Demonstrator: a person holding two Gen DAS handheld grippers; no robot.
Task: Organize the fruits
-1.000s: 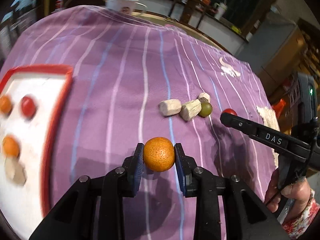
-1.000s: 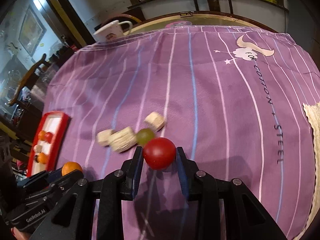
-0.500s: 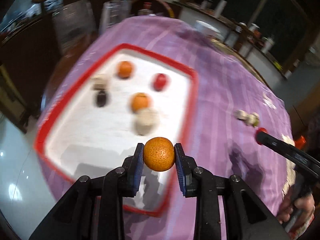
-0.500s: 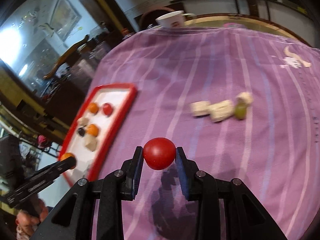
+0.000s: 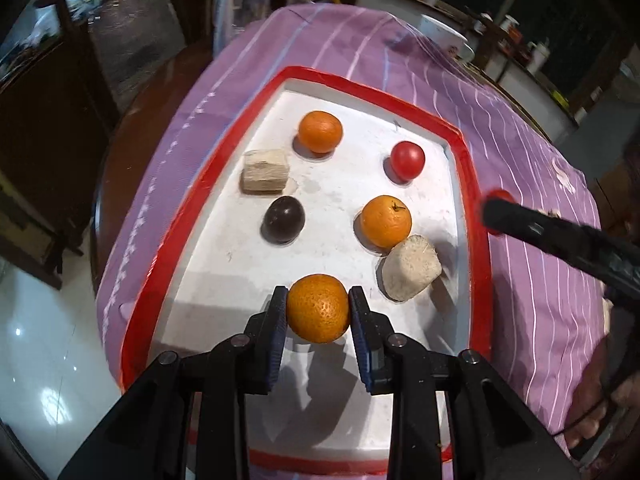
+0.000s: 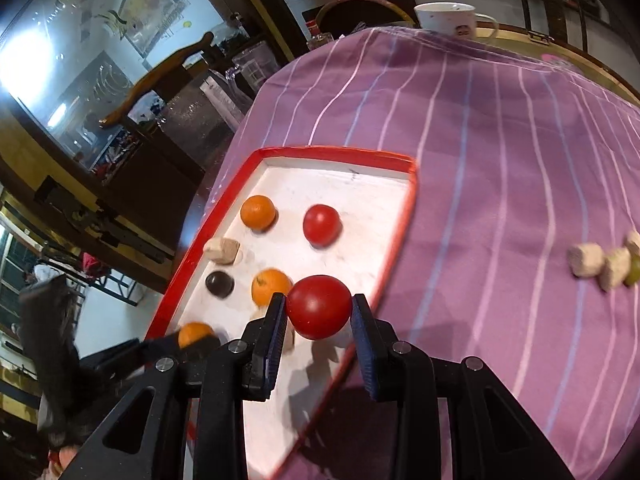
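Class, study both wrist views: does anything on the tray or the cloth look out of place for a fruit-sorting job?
Yes. Two pale, fibrous chunks lie on the red-rimmed tray among oranges, a tomato and a dark fruit; they do not look like whole fruit. Similar chunks remain on the purple cloth beside a green grape.

Your left gripper [image 5: 318, 309] is clamped on an orange [image 5: 318, 308], pads pressing both its sides. Your right gripper [image 6: 319, 307] pinches a red tomato [image 6: 319, 306] likewise, level.
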